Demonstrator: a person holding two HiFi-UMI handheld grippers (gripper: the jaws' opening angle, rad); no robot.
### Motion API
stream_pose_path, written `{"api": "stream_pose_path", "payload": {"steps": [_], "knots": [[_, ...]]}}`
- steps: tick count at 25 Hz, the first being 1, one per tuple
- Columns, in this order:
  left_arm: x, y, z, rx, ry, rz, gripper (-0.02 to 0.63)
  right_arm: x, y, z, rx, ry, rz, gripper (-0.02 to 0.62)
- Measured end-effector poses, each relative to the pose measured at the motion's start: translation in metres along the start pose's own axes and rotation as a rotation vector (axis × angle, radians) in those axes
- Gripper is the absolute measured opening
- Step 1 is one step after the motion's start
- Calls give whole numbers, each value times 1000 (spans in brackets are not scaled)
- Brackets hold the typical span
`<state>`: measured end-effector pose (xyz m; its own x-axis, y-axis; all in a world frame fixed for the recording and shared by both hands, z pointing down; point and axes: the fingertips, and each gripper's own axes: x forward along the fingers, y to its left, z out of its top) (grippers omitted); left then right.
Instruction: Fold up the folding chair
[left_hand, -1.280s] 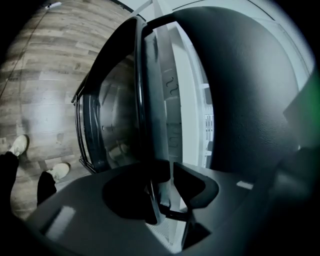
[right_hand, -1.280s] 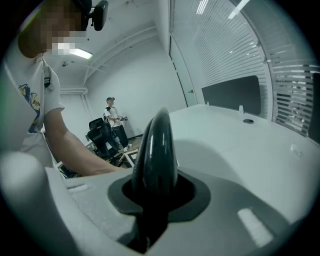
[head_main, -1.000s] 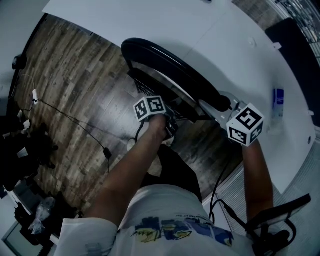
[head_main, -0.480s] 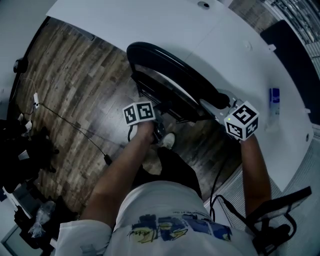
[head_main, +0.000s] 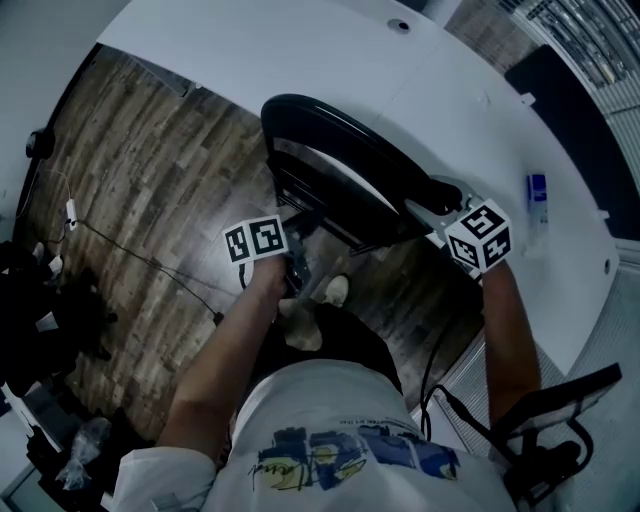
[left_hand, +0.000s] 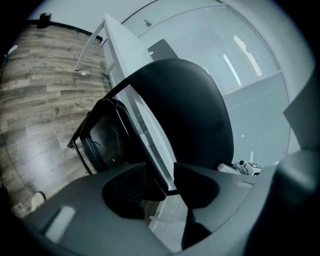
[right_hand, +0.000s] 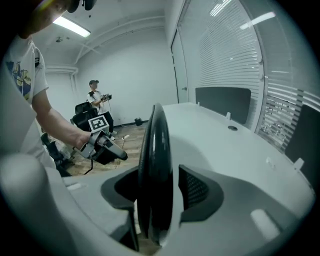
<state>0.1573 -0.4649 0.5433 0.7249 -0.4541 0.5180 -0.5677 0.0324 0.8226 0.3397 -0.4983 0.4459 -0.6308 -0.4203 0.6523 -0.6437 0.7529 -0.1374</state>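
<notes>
- Left tongs are released. The jaws stand apart with nothing clamped, and only the chair's thin dark frame and a ribbed floor strip show through the gap.
- Right tongs are grasping the black rounded rim of the folding chair, which runs upright between the two jaws and fills nearly all the gap.
- From the head view, the folding chair stands at the centre of the frame, on the wood-plank floor and hard against the curved edge of the white tabletop.
- Its rounded panels lie close together, and from the right gripper view it appears edge-on as a thin dark disc.
- From the head view, the left tongs sit just left of centre, below the chair and near its lower frame. The right gripper view shows their tips apart from the chair.
- The right tongs meet the chair at its right end, right of centre in the head view, beside the tabletop's edge.
- A small blue object lies on the tabletop at the right of the frame.
- A thin cable trails across the floor at the left.
- Another person stands far back in the room, at the left of the right gripper view.
</notes>
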Motion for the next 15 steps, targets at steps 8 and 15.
{"api": "stream_pose_path", "payload": {"steps": [8, 15], "knots": [[-40, -17, 14, 131, -14, -36, 176, -34, -2, 2, 11, 33, -114, 198], [-77, -33, 28, 281, -16, -75, 176, -80, 7, 11, 110, -52, -281, 198]]}}
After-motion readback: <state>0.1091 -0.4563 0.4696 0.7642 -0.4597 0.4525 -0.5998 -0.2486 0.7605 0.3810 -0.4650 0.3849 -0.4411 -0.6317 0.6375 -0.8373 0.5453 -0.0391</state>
